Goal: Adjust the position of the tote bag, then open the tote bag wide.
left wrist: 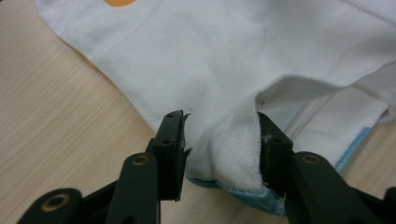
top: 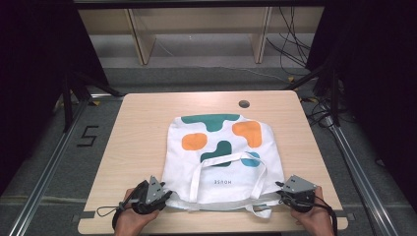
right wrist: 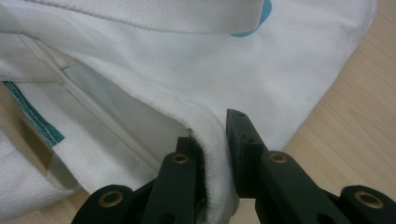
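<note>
A white tote bag with teal and orange blobs lies flat on the wooden table, its mouth and handles toward the near edge. My left gripper is at the bag's near left corner. In the left gripper view its jaws stand apart around a loose fold of the bag's rim, so it is open. My right gripper is at the near right corner. In the right gripper view it is shut on the upper layer of the bag's rim.
A round cable hole sits near the table's far edge. Bare wood runs left, right and beyond the bag. The near table edge lies just under both hands. Dark frame posts stand at both sides, and a wooden shelf unit is behind.
</note>
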`<action>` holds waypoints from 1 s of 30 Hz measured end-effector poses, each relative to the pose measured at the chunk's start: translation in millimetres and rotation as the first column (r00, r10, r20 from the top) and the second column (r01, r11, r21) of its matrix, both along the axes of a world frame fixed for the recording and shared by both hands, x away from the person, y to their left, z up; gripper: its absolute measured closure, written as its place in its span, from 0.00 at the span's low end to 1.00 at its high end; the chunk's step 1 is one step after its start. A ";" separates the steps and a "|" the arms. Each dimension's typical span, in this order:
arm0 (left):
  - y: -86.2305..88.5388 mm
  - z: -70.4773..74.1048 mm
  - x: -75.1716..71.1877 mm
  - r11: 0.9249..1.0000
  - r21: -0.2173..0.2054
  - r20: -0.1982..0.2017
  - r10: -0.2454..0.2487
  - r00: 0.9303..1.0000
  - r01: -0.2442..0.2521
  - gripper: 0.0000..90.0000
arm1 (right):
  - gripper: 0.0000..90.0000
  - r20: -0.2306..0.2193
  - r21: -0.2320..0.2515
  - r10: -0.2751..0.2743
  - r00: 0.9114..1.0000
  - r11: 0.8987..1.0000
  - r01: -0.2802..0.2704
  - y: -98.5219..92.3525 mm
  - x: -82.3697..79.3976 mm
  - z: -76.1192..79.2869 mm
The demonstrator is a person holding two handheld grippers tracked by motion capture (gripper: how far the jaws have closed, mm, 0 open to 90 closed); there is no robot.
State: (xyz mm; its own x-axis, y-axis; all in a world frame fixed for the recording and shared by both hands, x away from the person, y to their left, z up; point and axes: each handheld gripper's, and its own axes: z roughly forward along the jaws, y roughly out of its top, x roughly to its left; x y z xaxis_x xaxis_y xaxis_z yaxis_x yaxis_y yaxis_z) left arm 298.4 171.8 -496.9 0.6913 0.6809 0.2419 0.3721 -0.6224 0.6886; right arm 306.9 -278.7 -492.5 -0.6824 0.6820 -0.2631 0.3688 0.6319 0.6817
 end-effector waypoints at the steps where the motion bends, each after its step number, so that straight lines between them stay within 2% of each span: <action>1: -1.2 -1.0 0.2 1.000 0.012 0.001 0.010 1.000 -0.010 0.65 | 0.91 0.002 0.007 -0.008 1.000 1.000 0.008 0.0 -1.2 1.0; 2: -2.9 -1.5 0.2 0.997 0.072 0.002 0.022 1.000 -0.022 0.64 | 0.91 0.005 0.010 -0.012 1.000 1.000 0.012 0.0 -2.1 2.0; 3: -6.0 -4.7 -1.3 0.990 0.135 0.026 0.026 0.999 -0.029 0.64 | 0.91 0.010 0.011 -0.012 1.000 1.000 0.012 -0.1 -2.3 2.6; 4: -8.4 -7.5 -2.1 0.986 0.162 0.030 0.021 0.999 -0.025 0.63 | 0.91 0.011 0.017 -0.013 1.000 1.000 0.013 -0.1 -2.6 3.0; 5: -9.2 -8.1 -2.4 0.986 0.164 0.012 0.013 1.000 -0.015 0.65 | 0.92 0.011 0.016 -0.015 1.000 1.000 0.015 -0.3 -2.7 3.4; 8: -4.0 -5.8 0.6 0.994 0.111 -0.016 0.014 1.000 -0.012 0.70 | 0.92 0.013 0.020 -0.013 1.000 1.000 0.013 -1.2 -3.1 4.0; 9: -1.1 -6.3 1.4 0.997 0.076 -0.030 0.019 0.999 -0.017 0.74 | 0.92 0.019 0.019 -0.006 1.000 1.000 0.006 -1.4 -2.8 3.9; 11: -0.1 -7.0 0.5 0.998 0.061 -0.031 0.020 0.999 -0.019 0.81 | 0.92 0.013 0.027 -0.018 1.000 0.999 0.018 0.0 -3.8 4.0; 15: -0.3 -2.9 0.0 0.998 0.068 -0.004 -0.011 1.000 0.011 0.89 | 0.92 0.019 0.038 -0.020 1.000 0.999 0.019 -0.6 -4.7 5.0; 17: 1.9 -2.1 0.3 1.000 0.015 0.005 -0.018 1.000 0.017 0.90 | 0.92 0.025 0.044 -0.016 1.000 0.999 0.015 -1.5 -4.2 5.5; 19: 4.4 3.2 -0.2 1.000 -0.013 0.030 -0.021 0.999 0.022 0.91 | 0.92 0.025 0.052 -0.022 0.999 0.998 0.021 -2.1 -4.5 6.7; 21: 5.9 8.6 0.2 0.999 -0.025 0.043 -0.028 0.999 0.029 0.92 | 0.93 0.022 0.080 -0.043 0.999 0.996 0.041 -2.4 -5.4 8.8; 23: 4.1 11.2 -0.6 0.999 -0.048 0.065 -0.017 0.998 0.021 0.93 | 0.94 0.048 0.084 -0.037 0.998 0.996 0.032 -4.1 -3.9 10.4; 24: 4.0 13.3 -0.8 0.999 -0.028 0.073 -0.020 0.997 0.022 0.93 | 0.95 0.049 0.098 -0.047 0.998 0.994 0.042 -4.3 -3.8 11.9; 27: 2.6 19.1 -2.0 0.999 -0.032 0.104 -0.016 0.994 0.020 0.93 | 0.96 0.073 0.117 -0.046 0.996 0.992 0.037 -5.9 -2.6 17.1; 28: 1.4 20.9 -2.4 0.997 -0.073 0.127 0.009 0.992 0.000 0.93 | 0.96 0.074 0.136 -0.055 0.996 0.990 0.045 -6.2 -2.8 19.0; 30: 2.5 27.5 -2.8 0.996 -0.090 0.150 0.009 0.989 0.005 0.93 | 0.96 0.087 0.168 -0.063 0.994 0.985 0.048 -7.8 -2.4 23.3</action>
State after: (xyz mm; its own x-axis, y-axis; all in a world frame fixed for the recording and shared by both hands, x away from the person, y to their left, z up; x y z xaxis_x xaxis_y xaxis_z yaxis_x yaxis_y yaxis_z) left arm 295.6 174.3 -469.4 0.6502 0.7061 0.2804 0.2616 -0.5546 0.7900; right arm 304.4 -286.4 -469.2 -0.6205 0.7574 -0.2033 0.3314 0.4882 0.8074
